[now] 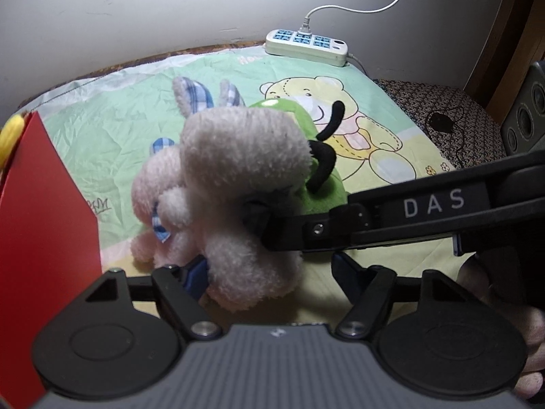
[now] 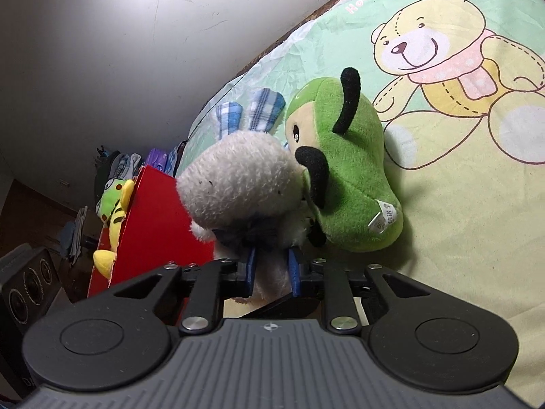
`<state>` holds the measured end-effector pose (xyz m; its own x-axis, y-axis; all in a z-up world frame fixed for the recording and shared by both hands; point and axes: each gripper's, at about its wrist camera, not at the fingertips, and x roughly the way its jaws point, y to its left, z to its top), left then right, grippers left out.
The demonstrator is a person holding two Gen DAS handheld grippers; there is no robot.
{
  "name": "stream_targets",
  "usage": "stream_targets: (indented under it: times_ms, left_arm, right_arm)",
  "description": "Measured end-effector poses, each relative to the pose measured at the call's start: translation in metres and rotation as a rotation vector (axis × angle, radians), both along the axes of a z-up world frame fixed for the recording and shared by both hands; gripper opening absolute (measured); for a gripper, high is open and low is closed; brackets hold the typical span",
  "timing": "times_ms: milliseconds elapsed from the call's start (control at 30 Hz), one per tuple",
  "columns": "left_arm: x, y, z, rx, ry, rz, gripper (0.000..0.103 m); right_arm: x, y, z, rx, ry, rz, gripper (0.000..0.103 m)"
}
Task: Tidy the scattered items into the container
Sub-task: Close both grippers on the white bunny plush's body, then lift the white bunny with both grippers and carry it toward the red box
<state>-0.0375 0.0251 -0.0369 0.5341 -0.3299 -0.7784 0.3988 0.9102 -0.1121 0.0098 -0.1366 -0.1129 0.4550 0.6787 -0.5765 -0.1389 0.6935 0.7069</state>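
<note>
A fluffy pale pink bunny point(image 1: 231, 170) with blue plaid ears sits on the bear-print sheet, leaning against a green plush toy point(image 1: 323, 191) with black ears. My right gripper point(image 2: 272, 269) is shut on a limb of the bunny point(image 2: 238, 177), its blue pads pinching the fur. In the left wrist view it reaches in from the right point(image 1: 262, 228). My left gripper point(image 1: 270, 269) straddles the bunny's lower body; the left pad touches fur and the right pad stands apart. The red box point(image 1: 41, 238) stands to the left, also seen in the right wrist view point(image 2: 153, 218).
A yellow and green plush point(image 2: 115, 211) hangs over the red box's rim. A white power strip point(image 1: 306, 46) with its cable lies by the wall at the back. A grey speaker point(image 1: 524, 116) stands at the right beyond a patterned cloth point(image 1: 477, 126).
</note>
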Motion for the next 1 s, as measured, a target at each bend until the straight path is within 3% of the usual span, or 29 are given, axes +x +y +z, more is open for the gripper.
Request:
stream_targets:
  times_ms: [133,633,833,900,1000]
  left_arm:
    - [-0.006,0.008,0.004,-0.058,0.027,-0.006,0.068]
    - [-0.047,0.008,-0.025,-0.073,0.189,-0.17,0.068]
    - [-0.055,0.021,-0.027,-0.084,0.178,-0.135,0.07]
    - [-0.053,0.029,-0.026,-0.097,0.174,-0.095,0.074]
    - [-0.051,0.035,-0.024,-0.113,0.174,-0.06,0.075]
  right_arm:
    - [-0.008,-0.007,0.003,-0.009,0.0,-0.007,0.021]
    - [-0.052,-0.015,-0.008,-0.09,0.108,0.024,0.02]
    - [-0.062,-0.018,-0.006,-0.077,0.119,-0.009,0.025]
    - [-0.064,-0.02,-0.003,-0.087,0.096,-0.047,0.03]
    - [-0.064,-0.021,-0.002,-0.107,0.073,-0.083,0.048]
